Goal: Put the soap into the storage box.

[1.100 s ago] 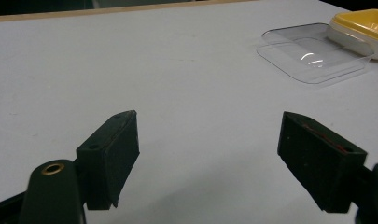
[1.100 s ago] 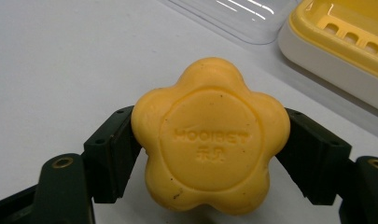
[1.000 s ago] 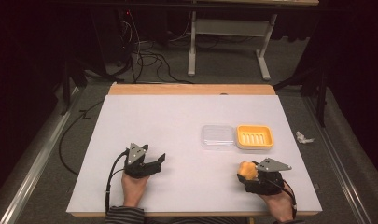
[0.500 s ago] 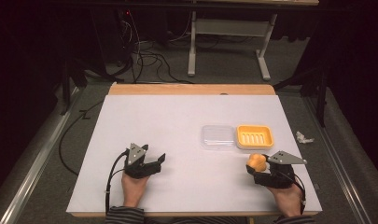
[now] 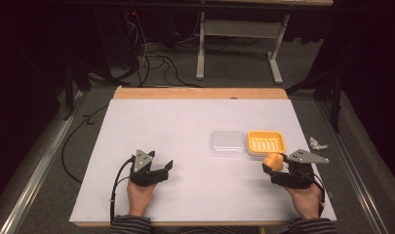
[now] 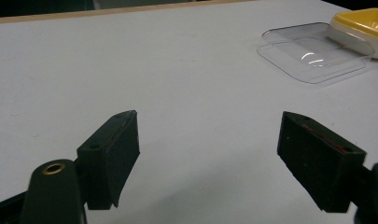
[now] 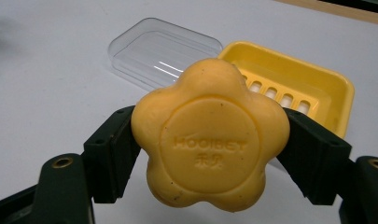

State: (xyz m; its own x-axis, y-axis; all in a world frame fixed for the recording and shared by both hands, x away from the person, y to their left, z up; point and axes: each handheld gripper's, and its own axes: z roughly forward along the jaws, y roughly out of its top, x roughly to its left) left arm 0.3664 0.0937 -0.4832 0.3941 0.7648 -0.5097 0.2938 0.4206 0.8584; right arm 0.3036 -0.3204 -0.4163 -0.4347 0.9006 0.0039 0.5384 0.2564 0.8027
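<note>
A flower-shaped orange soap point(image 7: 210, 135) sits between the jaws of my right gripper point(image 7: 210, 156), which is shut on it and holds it above the table. From above, the soap point(image 5: 272, 160) and right gripper point(image 5: 273, 168) hang just in front of the yellow soap dish point(image 5: 266, 142). The slotted dish point(image 7: 294, 88) lies behind the soap, with a clear plastic lid point(image 7: 163, 51) to its left. My left gripper point(image 5: 167, 168) rests at the table's front left, open, with nothing between its jaws point(image 6: 207, 158).
The clear lid point(image 5: 227, 142) lies beside the dish on the white table point(image 5: 185, 126). A crumpled white scrap point(image 5: 317, 144) lies off the table's right edge. Cables and a metal frame stand on the floor beyond the far edge.
My right gripper has lifted the soap and carried it up and toward the yellow dish. The left gripper has stayed where it was.
</note>
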